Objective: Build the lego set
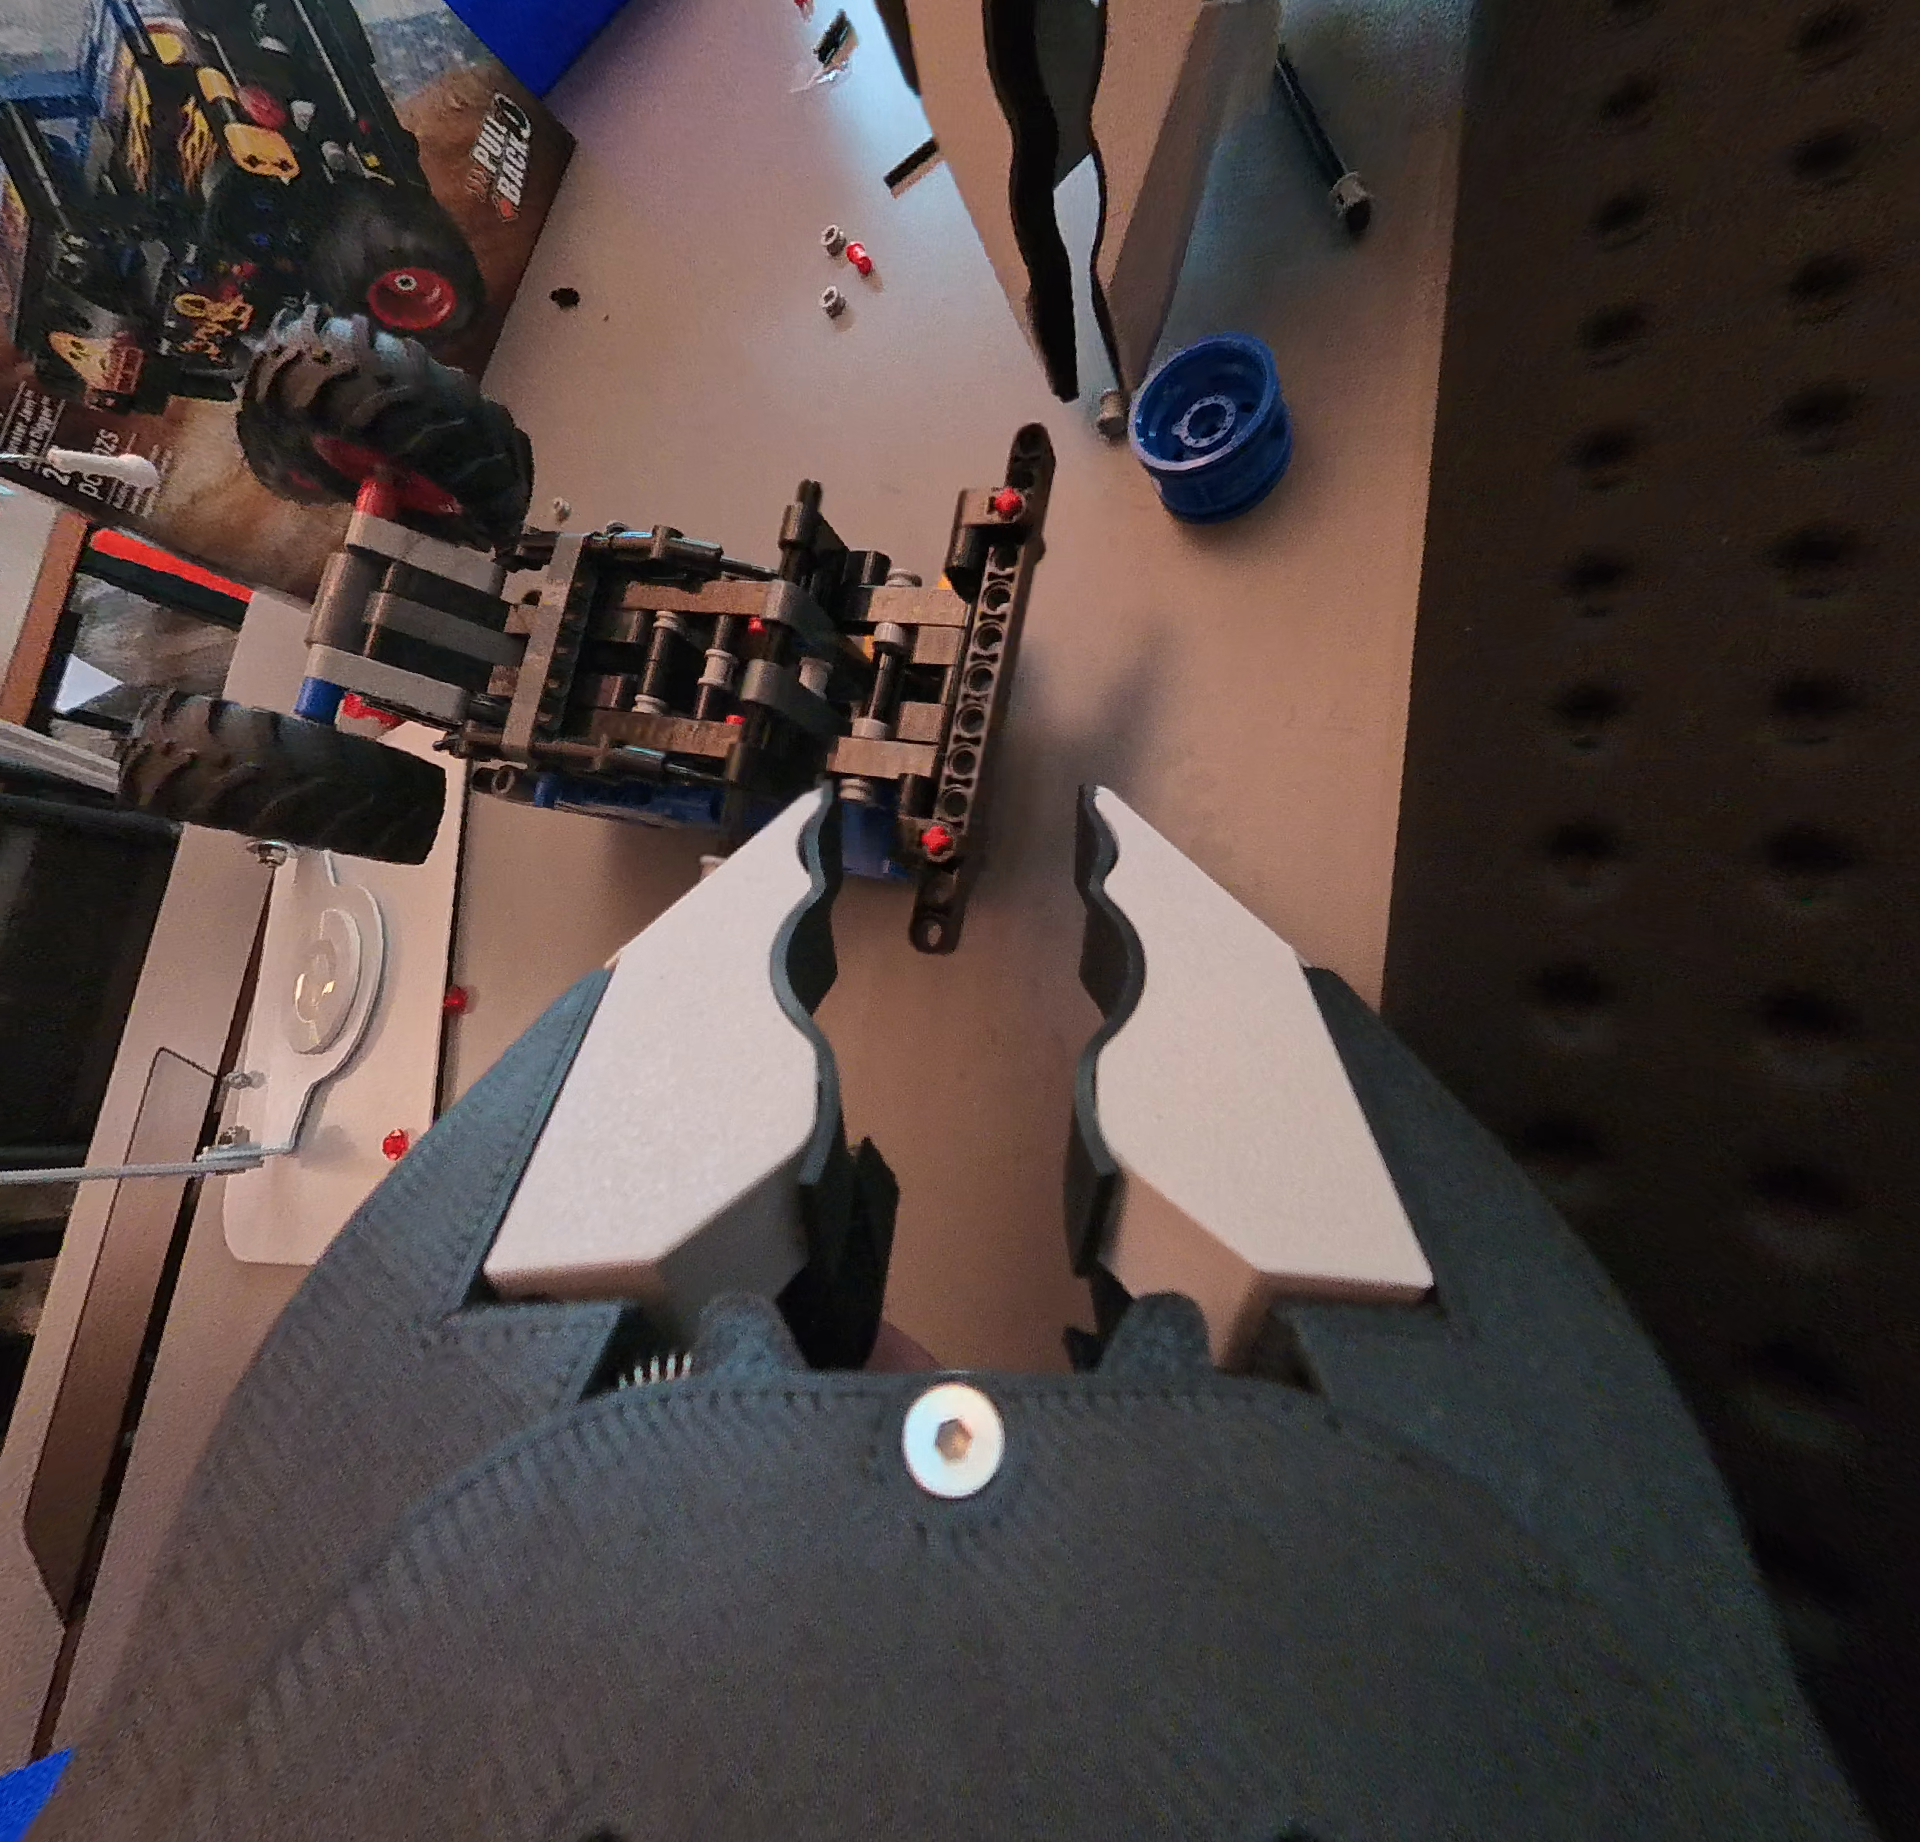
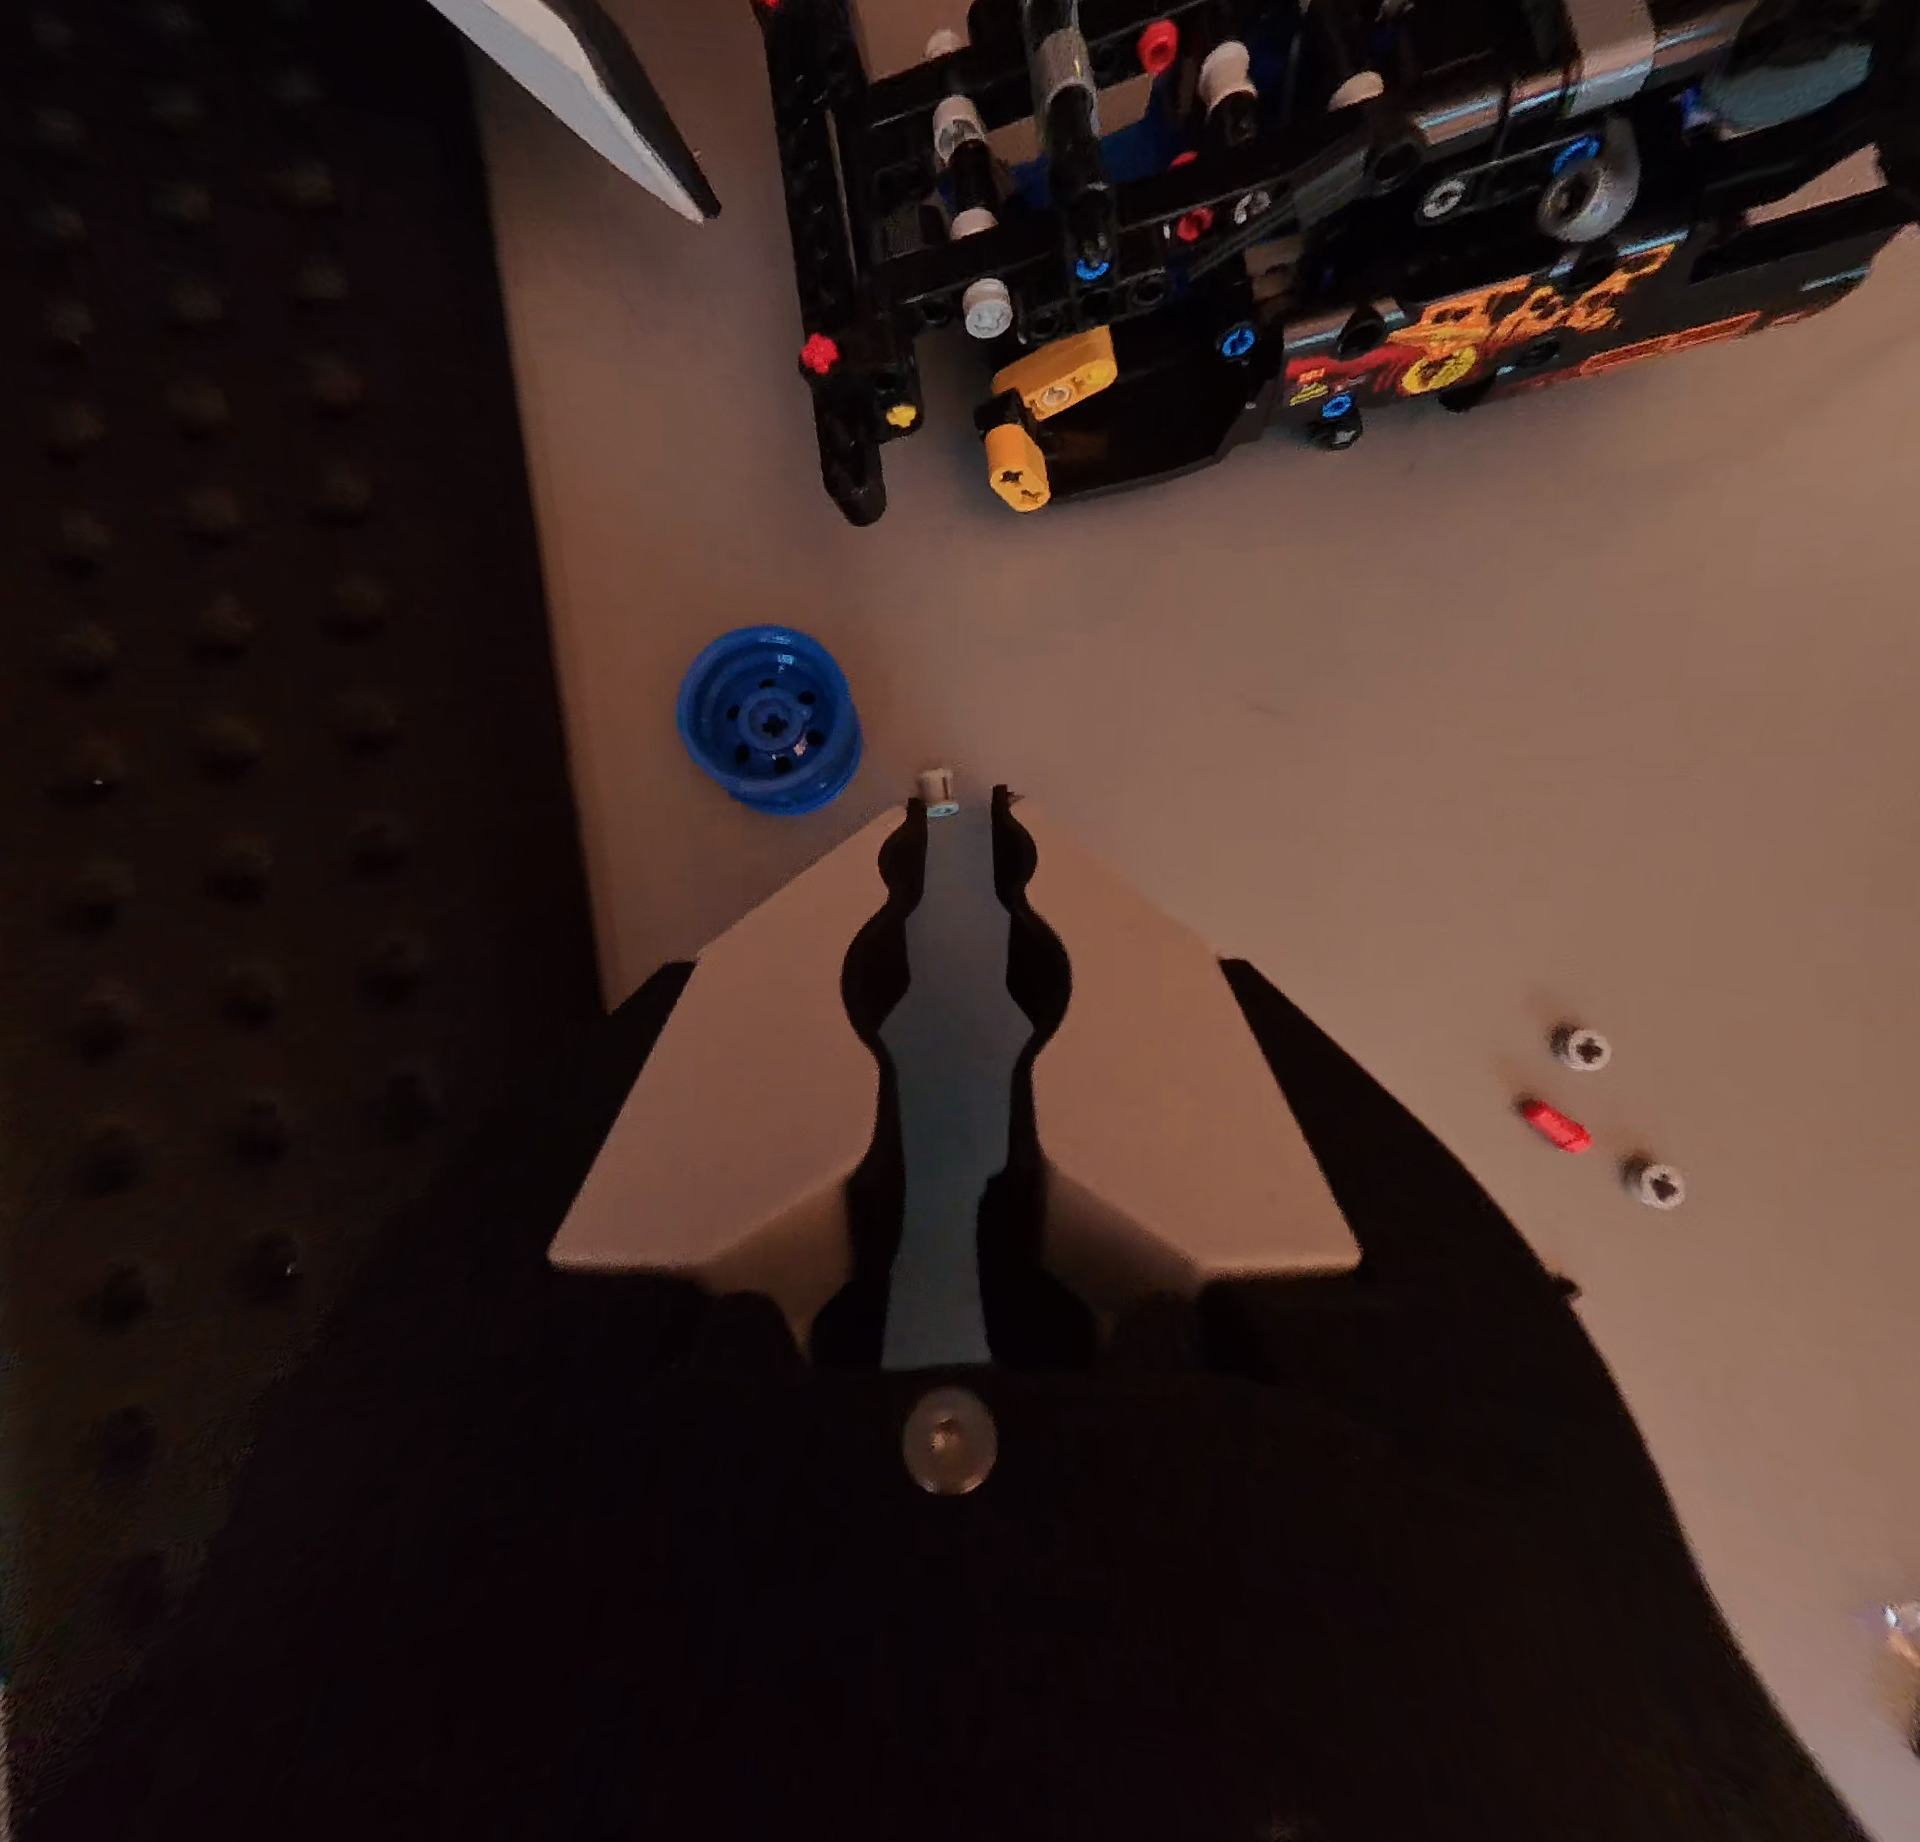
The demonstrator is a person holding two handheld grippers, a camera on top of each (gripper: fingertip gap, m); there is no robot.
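Right gripper (image 2: pixel 958 805), fingers narrowed, apparently pinches a small grey pin (image 2: pixel 935 784) beside the blue wheel rim (image 2: pixel 767 717); left gripper (image 1: pixel 951 805) gapes empty. Risk: the shallow tip grip lets the pin slip.

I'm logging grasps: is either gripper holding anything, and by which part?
Left gripper: nothing, jaws open. Right gripper: a small grey pin sits at its tips; a grip cannot be told.
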